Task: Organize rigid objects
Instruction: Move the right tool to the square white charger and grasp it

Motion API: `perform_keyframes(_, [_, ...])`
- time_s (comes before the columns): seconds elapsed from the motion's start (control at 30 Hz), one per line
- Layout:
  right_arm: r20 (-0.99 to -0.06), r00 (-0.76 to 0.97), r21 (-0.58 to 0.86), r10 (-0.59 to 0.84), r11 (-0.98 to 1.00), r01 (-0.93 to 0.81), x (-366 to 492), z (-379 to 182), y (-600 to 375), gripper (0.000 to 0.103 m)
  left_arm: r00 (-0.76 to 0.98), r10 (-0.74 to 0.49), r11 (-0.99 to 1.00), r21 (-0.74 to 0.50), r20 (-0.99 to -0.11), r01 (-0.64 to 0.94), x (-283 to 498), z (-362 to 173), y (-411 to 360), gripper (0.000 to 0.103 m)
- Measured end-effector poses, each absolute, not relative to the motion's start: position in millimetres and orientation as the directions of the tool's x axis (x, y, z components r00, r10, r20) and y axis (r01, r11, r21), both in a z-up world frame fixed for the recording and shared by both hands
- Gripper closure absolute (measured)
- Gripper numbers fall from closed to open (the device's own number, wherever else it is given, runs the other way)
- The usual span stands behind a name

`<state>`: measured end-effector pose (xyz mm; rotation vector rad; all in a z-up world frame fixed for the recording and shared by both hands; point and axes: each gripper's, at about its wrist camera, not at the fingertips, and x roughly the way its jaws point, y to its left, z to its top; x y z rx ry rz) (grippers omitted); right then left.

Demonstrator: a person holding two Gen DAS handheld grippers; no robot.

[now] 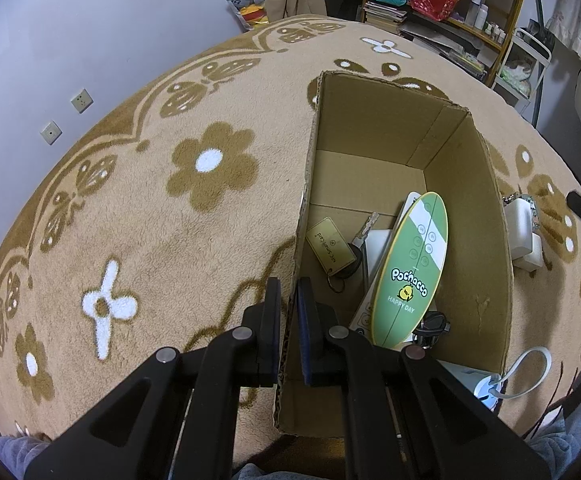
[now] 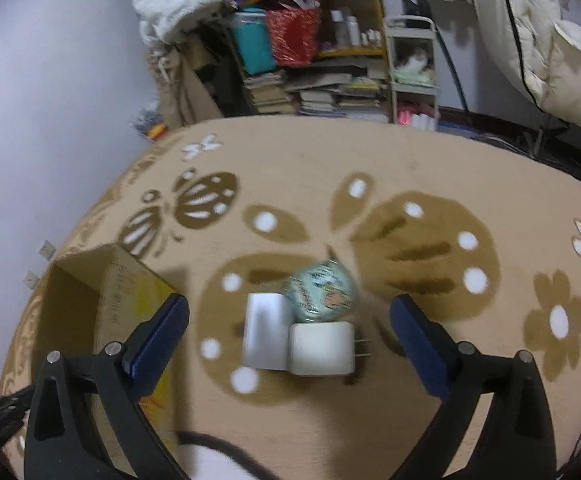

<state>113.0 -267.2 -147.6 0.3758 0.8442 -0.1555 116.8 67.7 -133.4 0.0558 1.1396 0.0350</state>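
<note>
An open cardboard box (image 1: 490, 240) stands on the rug. My left gripper (image 1: 289, 300) is shut on the box's left wall. Inside lie a green Pochacco remote (image 1: 410, 272), a gold card with keys (image 1: 328, 244) and white items. In the right wrist view my right gripper (image 2: 290, 320) stands wide open above a white plug adapter (image 2: 321, 349), a white block (image 2: 264, 330) and a pale printed ball-like object (image 2: 322, 292) on the rug. Nothing is between its fingers. The box (image 2: 90, 292) sits to its left.
A beige flower rug (image 1: 150, 220) covers the floor. A cluttered shelf with bags and books (image 2: 310, 48) stands at the back. White chargers (image 1: 524, 232) lie right of the box, and a white cable (image 1: 526, 364) near its front corner. Bedding (image 2: 550, 40) hangs at right.
</note>
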Motion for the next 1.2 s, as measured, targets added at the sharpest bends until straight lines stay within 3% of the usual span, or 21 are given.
perform_keyframes(0.37, [-0.818,0.573,0.19,-0.06,0.91,0.367,109.9,-194.7,-288.0,0.0,0.418,0.057,0.998,0.063,-0.907,0.001,116.9,-133.7,67.1,0.094])
perform_keyframes(1.2, [-0.854,0.505,0.032,-0.122,0.958,0.284,116.8,-229.7,-264.9,0.0,0.418,0.058,0.998,0.065,-0.907,0.002,117.9,-134.6,69.8,0.094])
